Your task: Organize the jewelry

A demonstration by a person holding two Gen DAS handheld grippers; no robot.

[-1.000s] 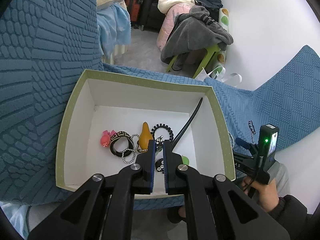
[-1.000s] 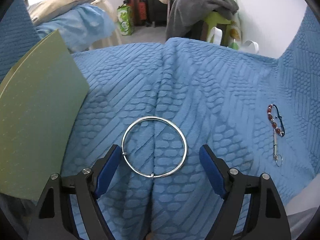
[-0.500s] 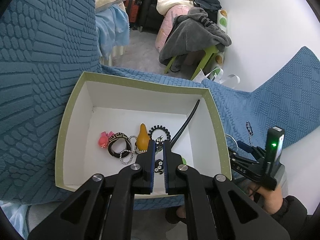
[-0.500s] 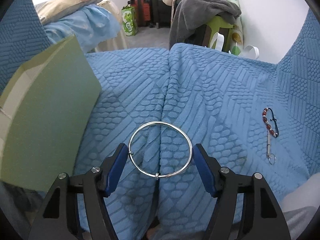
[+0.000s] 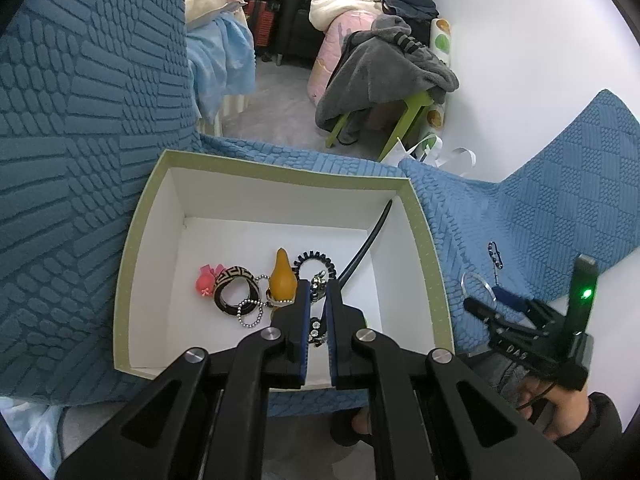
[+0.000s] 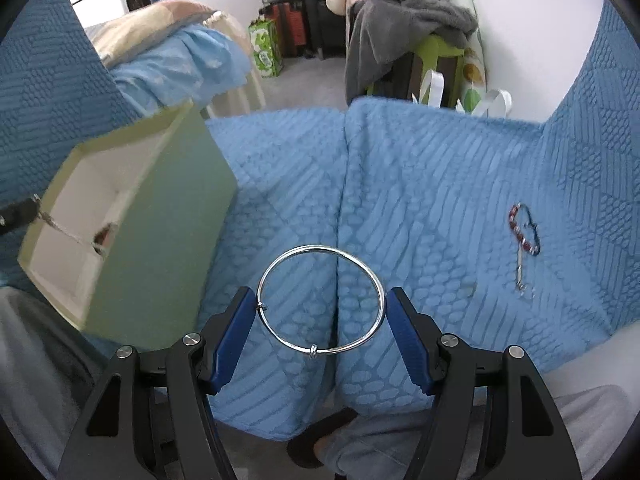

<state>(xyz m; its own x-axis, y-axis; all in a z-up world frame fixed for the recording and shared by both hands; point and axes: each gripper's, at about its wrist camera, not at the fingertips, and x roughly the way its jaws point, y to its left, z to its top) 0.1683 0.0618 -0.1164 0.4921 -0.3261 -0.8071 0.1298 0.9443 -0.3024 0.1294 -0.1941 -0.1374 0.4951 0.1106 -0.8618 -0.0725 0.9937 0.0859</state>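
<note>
One silver ring (image 6: 320,300) pinched between right gripper (image 6: 320,312) pads; could slip sideways. Left gripper (image 5: 318,300) shut tight, empty.

- Blue textured sofa cover (image 6: 420,208), seam down the middle.
- Beyond sofa edge: grey floor (image 5: 280,104), white wall (image 5: 520,60).
- Green stool (image 5: 408,116) against that wall, draped with grey blanket (image 5: 384,72).
- Left of stool: bed with pale blue sheet (image 6: 180,68).
- Behind stool: piled bedding (image 5: 340,4).
</note>
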